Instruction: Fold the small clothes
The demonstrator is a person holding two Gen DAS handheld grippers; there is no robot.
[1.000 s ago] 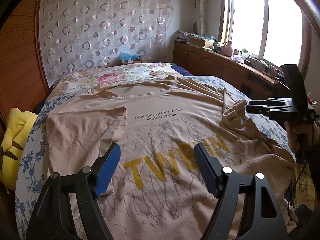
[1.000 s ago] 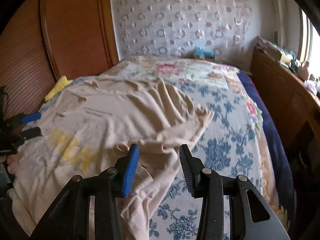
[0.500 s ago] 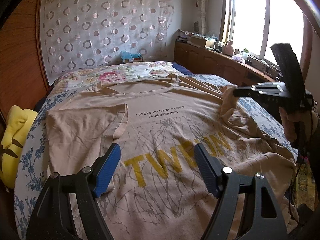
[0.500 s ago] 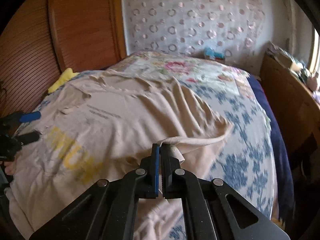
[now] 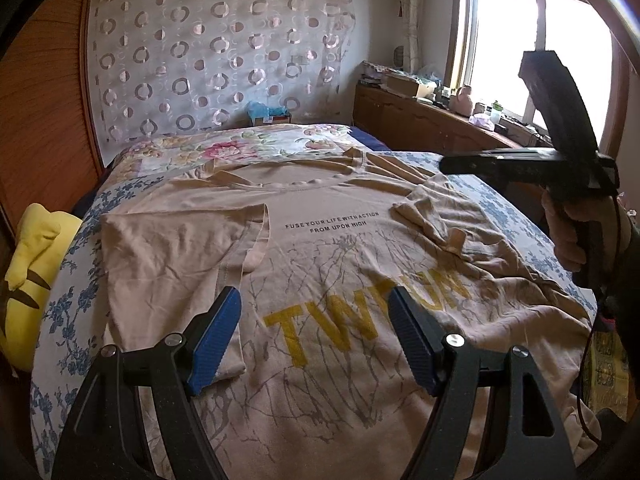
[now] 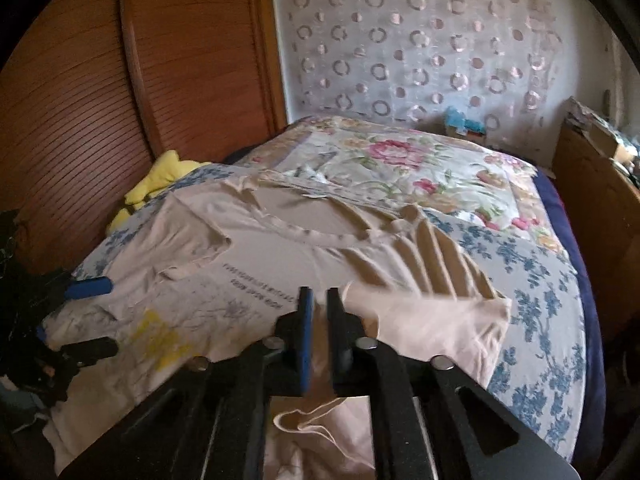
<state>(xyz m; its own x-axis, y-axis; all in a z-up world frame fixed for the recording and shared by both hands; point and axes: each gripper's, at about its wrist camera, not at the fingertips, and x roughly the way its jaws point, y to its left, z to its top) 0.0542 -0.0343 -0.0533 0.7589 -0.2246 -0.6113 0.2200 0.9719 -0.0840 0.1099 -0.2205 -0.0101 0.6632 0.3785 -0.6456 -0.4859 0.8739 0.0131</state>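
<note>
A beige T-shirt [image 5: 332, 248] with yellow letters lies face up on the bed; its left sleeve [image 5: 180, 240] is folded in over the chest. My left gripper [image 5: 314, 320] is open and empty, low over the shirt's lower front. My right gripper [image 6: 318, 316] is shut on the shirt's right sleeve [image 6: 432, 320] and holds it lifted over the chest. In the left wrist view the right gripper [image 5: 532, 160] hangs above the raised sleeve [image 5: 436, 216]. In the right wrist view the left gripper's blue fingers [image 6: 88, 288] show at the far left.
The bed [image 5: 248, 148] has a blue and floral cover. A yellow plush toy [image 5: 28, 280] lies at its left edge by a wooden headboard [image 6: 120, 100]. A wooden cabinet [image 5: 432, 120] with clutter runs under the window on the right.
My right gripper shut on the right sleeve, then lifted and carried it inward over the shirt's chest. My left gripper stayed open and moved little.
</note>
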